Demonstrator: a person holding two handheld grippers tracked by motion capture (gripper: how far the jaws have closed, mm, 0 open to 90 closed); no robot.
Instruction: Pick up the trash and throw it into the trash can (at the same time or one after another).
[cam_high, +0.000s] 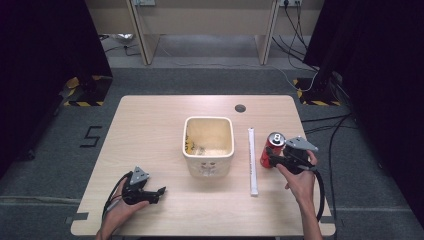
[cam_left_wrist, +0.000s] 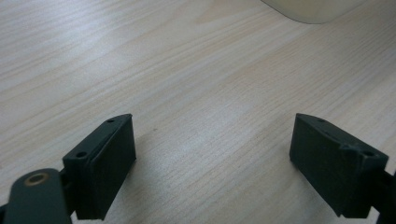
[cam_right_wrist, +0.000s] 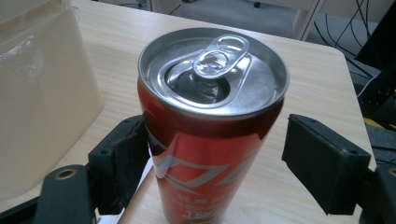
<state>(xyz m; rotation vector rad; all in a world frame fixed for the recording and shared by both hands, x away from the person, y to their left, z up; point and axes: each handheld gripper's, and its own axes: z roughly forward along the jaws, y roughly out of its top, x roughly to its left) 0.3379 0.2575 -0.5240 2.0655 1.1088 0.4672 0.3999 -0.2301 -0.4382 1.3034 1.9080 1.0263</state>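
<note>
Right now my right gripper (cam_right_wrist: 212, 163) straddles the red drinks can (cam_right_wrist: 210, 135), which stands upright near the right edge of the tabletop (cam_high: 150, 125), just beside the long white wrapped straw (cam_high: 252, 161) lying on the wood between it and the cream square bin (cam_high: 208, 145). My jaws are spread: the left one looks to be touching the can's side or very nearly so, while the right one stands clear with a gap of bare wood showing between pad and can. I come at it low, around the body rather than the rim, because the wall there gives the pads a flat, broad bite and keeps the opened top, tab lifted, level so nothing left inside spills. From the high view the can (cam_high: 272, 149) sits right of the bin's open mouth, so I judge a grip here sets up a short carry leftward over the straw to drop it in.

My left gripper (cam_high: 145, 192) rests near the front left corner of the tabletop, well apart from the bin, jaws spread over bare wood and pinching nothing. I keep it parked there so it stays out of the right hand's path.
</note>
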